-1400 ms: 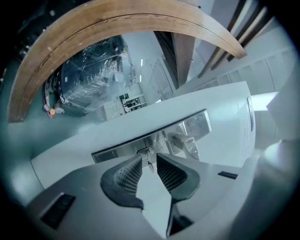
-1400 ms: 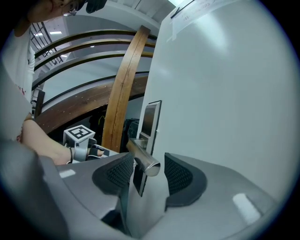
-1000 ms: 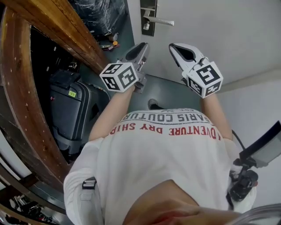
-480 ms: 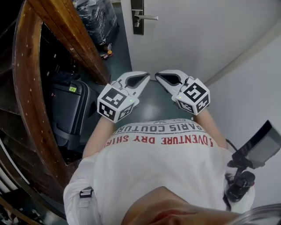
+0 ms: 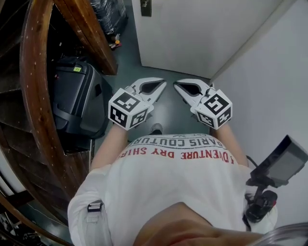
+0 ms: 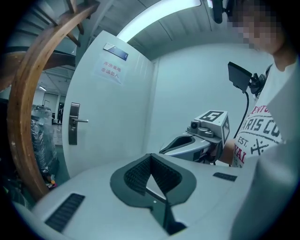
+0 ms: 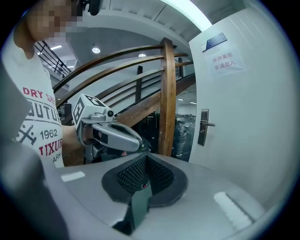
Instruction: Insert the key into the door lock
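The white door (image 5: 202, 33) stands ahead, and only the bottom of its lock plate (image 5: 145, 7) shows at the top edge of the head view. The lock plate and lever handle (image 6: 73, 123) show far off in the left gripper view and the lock plate (image 7: 203, 126) also shows in the right gripper view. My left gripper (image 5: 161, 85) and right gripper (image 5: 178, 86) are held side by side in front of the chest, well short of the door. Both pairs of jaws meet at the tips, shut. I see no key between the left gripper (image 6: 151, 155) pads or the right gripper (image 7: 147, 156) pads.
A curved wooden stair rail (image 5: 36, 96) runs down the left, with a black suitcase (image 5: 77, 98) on the floor beside it. A white wall (image 5: 269, 86) closes the right side. A paper notice (image 6: 110, 69) hangs high on the door. A small screen on a mount (image 5: 279, 161) sticks out by the right shoulder.
The door and its handle have drawn away toward the top of the head view, the handle now out of frame. Both grippers came down and closer to the chest, and the left one rolled.
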The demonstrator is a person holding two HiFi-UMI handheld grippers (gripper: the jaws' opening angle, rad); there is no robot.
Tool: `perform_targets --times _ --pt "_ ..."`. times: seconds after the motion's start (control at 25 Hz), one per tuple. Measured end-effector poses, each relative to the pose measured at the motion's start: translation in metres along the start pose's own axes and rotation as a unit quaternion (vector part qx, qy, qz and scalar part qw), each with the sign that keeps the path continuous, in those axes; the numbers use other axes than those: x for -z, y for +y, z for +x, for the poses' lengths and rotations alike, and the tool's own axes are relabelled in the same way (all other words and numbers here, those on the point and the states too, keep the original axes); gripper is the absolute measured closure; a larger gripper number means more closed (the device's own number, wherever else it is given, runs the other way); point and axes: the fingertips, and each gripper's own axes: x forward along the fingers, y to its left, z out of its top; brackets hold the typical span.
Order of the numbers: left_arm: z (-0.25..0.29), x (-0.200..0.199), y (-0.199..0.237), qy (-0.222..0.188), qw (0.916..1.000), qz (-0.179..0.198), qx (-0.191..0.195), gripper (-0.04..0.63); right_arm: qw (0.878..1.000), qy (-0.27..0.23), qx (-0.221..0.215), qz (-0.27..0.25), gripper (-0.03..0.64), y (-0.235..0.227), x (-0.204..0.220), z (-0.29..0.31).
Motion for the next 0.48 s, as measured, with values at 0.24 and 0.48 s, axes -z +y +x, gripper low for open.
perform_targets --times 0.24,0.48 --pt "-0.049 0.049 -0.16 0.008 0.9997 -0.003 0.023 0.594 0.999 0.011 0.033 0.029 0.615 0.116 0.057 -0.122" --pt "-0.101 0.075 -0.279 0.021 0.9992 -0.001 0.033 0.594 0.998 -0.009 0.05 0.035 0.615 0.207 0.067 -0.208"
